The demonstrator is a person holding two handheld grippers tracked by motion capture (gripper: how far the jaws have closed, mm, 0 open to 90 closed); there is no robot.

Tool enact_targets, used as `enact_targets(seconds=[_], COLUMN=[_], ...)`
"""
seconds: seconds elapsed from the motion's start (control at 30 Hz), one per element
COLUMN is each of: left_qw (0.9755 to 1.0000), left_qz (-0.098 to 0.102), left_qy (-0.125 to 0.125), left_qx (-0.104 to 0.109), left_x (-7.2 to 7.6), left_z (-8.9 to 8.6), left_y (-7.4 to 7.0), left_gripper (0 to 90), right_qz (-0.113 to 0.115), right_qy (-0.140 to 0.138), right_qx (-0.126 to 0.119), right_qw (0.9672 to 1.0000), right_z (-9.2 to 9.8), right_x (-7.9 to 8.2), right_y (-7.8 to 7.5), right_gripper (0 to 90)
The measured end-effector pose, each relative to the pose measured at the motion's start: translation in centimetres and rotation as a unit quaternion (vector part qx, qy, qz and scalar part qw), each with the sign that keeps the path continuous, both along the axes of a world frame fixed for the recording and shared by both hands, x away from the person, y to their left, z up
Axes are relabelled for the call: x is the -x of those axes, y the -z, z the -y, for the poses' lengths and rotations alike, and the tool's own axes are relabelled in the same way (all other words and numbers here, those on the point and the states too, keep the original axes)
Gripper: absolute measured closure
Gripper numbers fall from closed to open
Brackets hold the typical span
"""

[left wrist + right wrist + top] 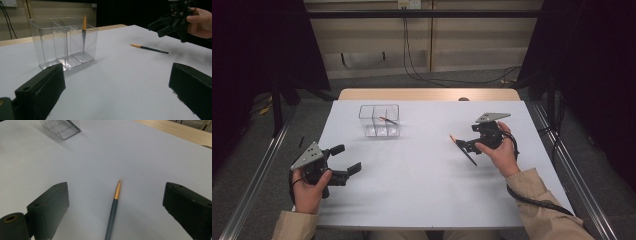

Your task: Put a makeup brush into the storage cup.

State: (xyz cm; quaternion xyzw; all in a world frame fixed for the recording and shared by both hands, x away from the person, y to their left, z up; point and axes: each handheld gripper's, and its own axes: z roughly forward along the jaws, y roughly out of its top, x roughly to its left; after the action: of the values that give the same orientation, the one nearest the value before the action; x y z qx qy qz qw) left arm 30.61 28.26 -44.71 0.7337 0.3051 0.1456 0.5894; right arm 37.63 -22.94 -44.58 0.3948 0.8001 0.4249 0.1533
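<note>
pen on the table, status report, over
Right tool open, straddling the pen, not gripping. Left tool open, idle. Second pen already in the clear organizer. Path clear.

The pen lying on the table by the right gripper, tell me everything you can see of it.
The pen is slim, with a dark grey-green barrel and a tapered orange-gold end. It lies flat on the white table, apart from the clear organizer. In the right gripper view it lies between the open fingers of the right gripper, gold tip pointing away; they do not touch it.
</note>
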Motion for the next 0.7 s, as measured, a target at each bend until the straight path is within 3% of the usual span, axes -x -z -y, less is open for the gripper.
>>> enact_targets(seconds=[0.2,0.4,0.57,0.7], left_qw=[1.0000,1.0000,1.0000,1.0000], left_qz=[-0.003,-0.005,-0.008,-0.008], left_qy=[0.000,0.001,0.003,0.003], left_qx=[0.000,0.000,0.001,0.001], left_x=[0.0,0.0,0.0,0.0], left_z=[0.0,0.1,0.1,0.1], left_y=[0.1,0.1,0.2,0.2], left_gripper=[0.5,0.5,0.5,0.5], right_qz=[-0.014,-0.047,-0.079,-0.110], right_qy=[-0.001,-0.011,-0.026,-0.027], right_qx=[0.023,0.059,0.091,0.116], right_qw=[0.9996,0.9971,0.9924,0.9867], right_z=[0.0,-0.3,-0.5,-0.6], right_x=[-0.3,-0.7,-1.2,-1.5], right_y=[-0.3,-0.4,-0.2,0.0], right_gripper=[6.4,7.1,8.4,7.9])
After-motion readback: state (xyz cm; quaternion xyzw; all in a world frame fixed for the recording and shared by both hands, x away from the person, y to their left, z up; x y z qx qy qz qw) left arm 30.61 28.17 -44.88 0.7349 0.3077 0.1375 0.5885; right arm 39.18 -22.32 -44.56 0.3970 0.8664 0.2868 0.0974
